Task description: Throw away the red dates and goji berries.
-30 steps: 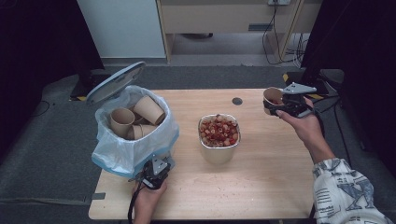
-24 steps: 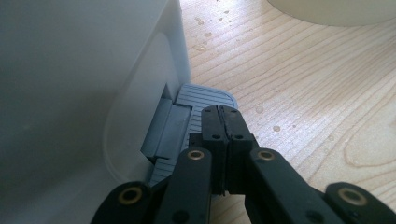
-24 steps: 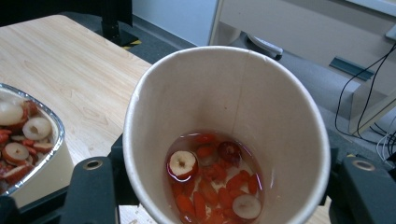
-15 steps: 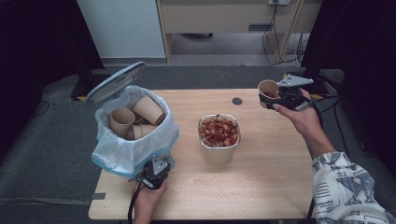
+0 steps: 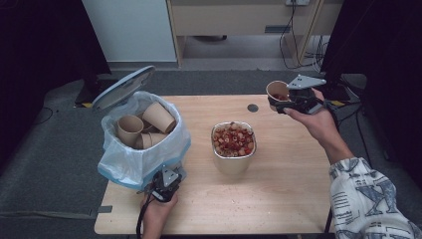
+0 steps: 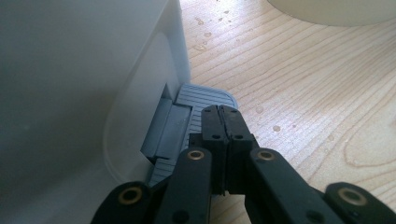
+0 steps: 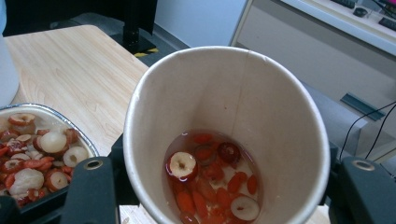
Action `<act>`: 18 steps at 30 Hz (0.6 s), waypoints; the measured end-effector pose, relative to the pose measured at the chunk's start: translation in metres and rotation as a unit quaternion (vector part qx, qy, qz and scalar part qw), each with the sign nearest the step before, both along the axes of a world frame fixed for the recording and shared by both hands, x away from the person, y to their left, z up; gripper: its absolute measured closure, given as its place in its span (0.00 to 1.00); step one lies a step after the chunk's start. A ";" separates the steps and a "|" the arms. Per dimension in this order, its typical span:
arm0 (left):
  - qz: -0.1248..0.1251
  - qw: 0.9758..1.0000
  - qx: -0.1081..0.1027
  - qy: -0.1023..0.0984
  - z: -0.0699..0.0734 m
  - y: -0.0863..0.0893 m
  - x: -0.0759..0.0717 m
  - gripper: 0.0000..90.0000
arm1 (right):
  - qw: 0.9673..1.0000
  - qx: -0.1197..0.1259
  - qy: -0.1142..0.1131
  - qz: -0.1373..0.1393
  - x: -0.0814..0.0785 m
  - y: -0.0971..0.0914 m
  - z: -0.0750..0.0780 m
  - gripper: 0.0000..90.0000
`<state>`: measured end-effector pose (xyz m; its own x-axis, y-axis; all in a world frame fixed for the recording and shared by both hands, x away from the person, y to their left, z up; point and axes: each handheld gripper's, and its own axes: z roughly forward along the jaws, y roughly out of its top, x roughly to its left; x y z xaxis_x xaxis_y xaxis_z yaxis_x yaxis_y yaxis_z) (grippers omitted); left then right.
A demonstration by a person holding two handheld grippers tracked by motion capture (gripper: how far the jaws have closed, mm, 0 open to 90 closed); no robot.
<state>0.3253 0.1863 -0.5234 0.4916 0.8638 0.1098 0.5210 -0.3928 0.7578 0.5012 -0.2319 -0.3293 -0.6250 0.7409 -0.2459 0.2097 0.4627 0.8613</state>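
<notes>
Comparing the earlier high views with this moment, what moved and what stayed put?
The right gripper, shut on the paper cup of dried fruit in liquid, has lifted the cup higher and toward the table's far edge. Nothing was taken up or let go. The left gripper stays shut on the bin's pedal; the lid stays open, and the metal bowl and bin have not moved.

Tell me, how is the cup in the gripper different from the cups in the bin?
The held cup stands upright in the right gripper, off the table; the cups in the bin lie tumbled in its plastic bag. The held cup has red fruit slices and liquid inside; the bin cups whose insides show look empty. All are brown paper cups, pale inside.
</notes>
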 end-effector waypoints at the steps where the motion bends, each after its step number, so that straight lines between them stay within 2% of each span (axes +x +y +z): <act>1: 0.000 1.000 0.000 0.000 0.000 0.000 0.000 0.98 | 1.000 0.000 0.000 0.000 0.000 0.000 0.000 0.39; 14: 0.000 1.000 0.000 0.000 0.000 0.000 0.000 0.98 | 0.999 -0.017 -0.016 0.025 -0.001 0.024 0.005 0.39; 18: 0.000 1.000 -0.001 0.000 0.000 0.000 0.000 0.98 | 0.999 -0.030 -0.026 0.036 -0.003 0.033 0.005 0.39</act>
